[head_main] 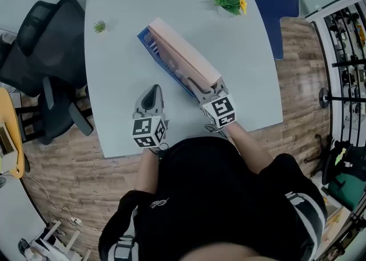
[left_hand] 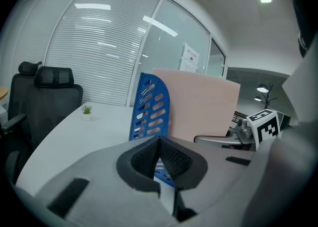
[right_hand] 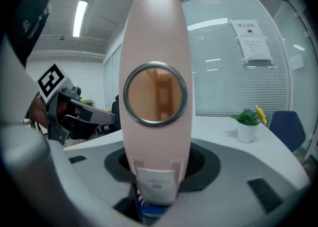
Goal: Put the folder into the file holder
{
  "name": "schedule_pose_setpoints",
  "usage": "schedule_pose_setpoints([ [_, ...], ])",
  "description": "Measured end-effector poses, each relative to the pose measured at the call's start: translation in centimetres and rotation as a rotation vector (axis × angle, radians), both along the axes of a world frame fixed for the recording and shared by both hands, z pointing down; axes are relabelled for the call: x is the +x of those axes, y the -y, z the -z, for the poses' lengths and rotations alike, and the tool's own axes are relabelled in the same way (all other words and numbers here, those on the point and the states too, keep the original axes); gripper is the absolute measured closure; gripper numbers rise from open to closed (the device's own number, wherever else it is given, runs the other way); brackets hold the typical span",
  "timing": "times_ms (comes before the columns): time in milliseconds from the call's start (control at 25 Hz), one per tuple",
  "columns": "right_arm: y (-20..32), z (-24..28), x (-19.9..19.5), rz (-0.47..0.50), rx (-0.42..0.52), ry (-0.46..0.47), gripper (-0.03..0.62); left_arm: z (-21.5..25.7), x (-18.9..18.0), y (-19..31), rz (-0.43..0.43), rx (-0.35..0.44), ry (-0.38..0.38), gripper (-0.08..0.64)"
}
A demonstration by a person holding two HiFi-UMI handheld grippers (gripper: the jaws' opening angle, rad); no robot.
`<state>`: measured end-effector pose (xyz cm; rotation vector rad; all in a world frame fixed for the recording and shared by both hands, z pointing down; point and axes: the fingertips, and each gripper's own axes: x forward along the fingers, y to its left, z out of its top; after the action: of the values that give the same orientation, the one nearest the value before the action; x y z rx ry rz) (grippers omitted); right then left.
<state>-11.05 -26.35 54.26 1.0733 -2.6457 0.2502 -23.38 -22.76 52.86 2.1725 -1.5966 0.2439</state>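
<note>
Forearm (head_main: 250,144) extended, right claw (head_main: 202,86) seemingly gripping folder (head_main: 182,54)

My left tongs (head_main: 152,94) are closed and empty, pointing slightly downward. Beside them, my right tongs (head_main: 206,89) clamp the folder (head_main: 182,53).

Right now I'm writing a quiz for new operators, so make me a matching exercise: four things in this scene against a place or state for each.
Things:
1 pink folder
2 left tongs
3 small green plant
4 blue chair

Places or states:
A closed, empty
B beyond the table's far right corner
C upright at the blue file holder, gripped by the right tongs
D on the table, near its far left edge

Pairs: 1-C; 2-A; 3-D; 4-B
</note>
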Motion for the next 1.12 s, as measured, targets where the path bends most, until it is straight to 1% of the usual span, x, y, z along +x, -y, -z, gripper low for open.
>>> schedule_pose_setpoints([
  [120, -0.1, -0.4, -0.2, -0.003, -0.010, -0.020, 0.413, 0.0, -0.1, 0.0, -0.002, 0.000, -0.002, 0.561],
  [280, -0.3, -0.2, 0.7, -0.001, -0.017, -0.040, 0.408, 0.3, 0.9, -0.3, 0.000, 0.001, -0.016, 0.561],
  [440, -0.3, -0.4, 1.1, -0.006, -0.024, -0.047, 0.396, 0.4, 1.8, -0.5, -0.011, 0.000, -0.010, 0.561],
  [760, -1.5, -0.7, 1.1, 0.034, -0.062, -0.065, 0.302, 0.8, 3.0, -1.2, -0.016, -0.004, -0.006, 0.561],
  [880, -2.5, -1.1, 1.5, 0.051, -0.080, -0.086, 0.285, 1.2, 3.4, -1.7, -0.007, -0.002, -0.001, 0.561],
  [1000, -3.4, -0.3, 1.7, 0.073, -0.066, -0.067, 0.282, 1.5, 3.9, -2.6, 0.010, 0.002, 0.005, 0.561],
  [1120, -4.7, -0.6, 2.8, 0.081, -0.076, -0.067, 0.278, 1.6, 4.3, -4.0, 0.036, 0.001, 0.008, 0.561],
])
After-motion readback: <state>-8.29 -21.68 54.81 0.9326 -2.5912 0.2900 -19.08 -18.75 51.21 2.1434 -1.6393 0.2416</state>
